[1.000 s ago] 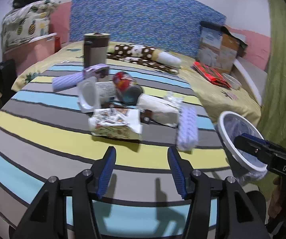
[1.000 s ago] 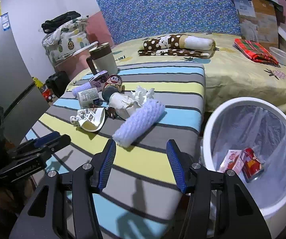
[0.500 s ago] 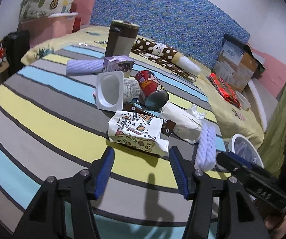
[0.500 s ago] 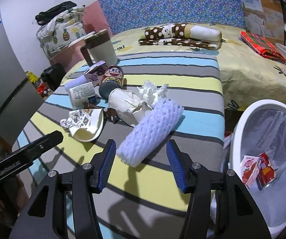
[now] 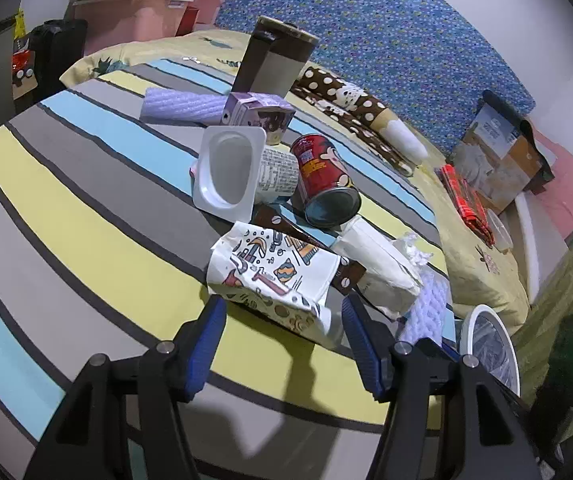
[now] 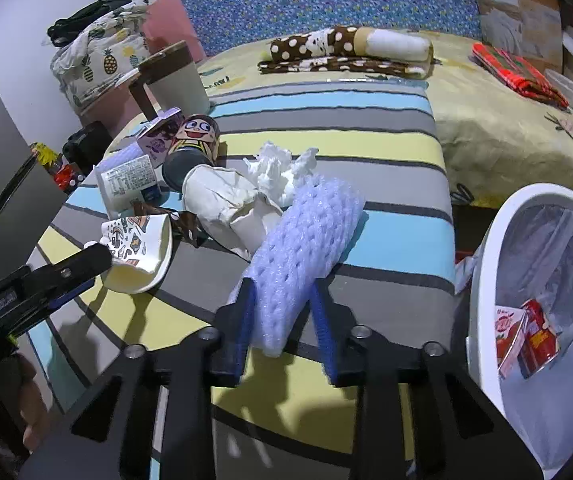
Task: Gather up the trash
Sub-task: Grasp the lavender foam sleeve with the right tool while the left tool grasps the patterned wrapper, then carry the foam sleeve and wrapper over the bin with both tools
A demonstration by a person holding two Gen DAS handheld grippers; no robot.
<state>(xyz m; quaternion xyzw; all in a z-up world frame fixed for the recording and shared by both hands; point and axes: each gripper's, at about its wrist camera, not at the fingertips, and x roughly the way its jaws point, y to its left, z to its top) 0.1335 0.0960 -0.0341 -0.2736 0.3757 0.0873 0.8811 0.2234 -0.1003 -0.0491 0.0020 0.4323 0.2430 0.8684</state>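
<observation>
A heap of trash lies on the striped table (image 5: 66,216). My left gripper (image 5: 282,320) is open, its fingers either side of the near edge of a crushed patterned paper cup (image 5: 274,276). My right gripper (image 6: 282,308) has closed in on the near end of a white foam net sleeve (image 6: 306,236), its pads touching both sides. The patterned cup (image 6: 142,248) also shows in the right wrist view, with the left gripper's finger (image 6: 66,272) beside it. A white bin (image 6: 486,280) lined with a clear bag stands at the table's right end and holds red cartons (image 6: 526,332).
The heap also holds a red can (image 5: 322,176), a white yogurt cup (image 5: 238,168), a purple carton (image 5: 258,116), a second foam sleeve (image 5: 182,104), a white paper bag (image 6: 222,204) and a crumpled tissue (image 6: 274,168). A brown-lidded mug (image 5: 278,60) stands behind. The bed (image 6: 506,120) lies beyond.
Both grippers moved forward into the heap. The left one reached the patterned cup. The right one's fingers narrowed around the foam sleeve's near end.
</observation>
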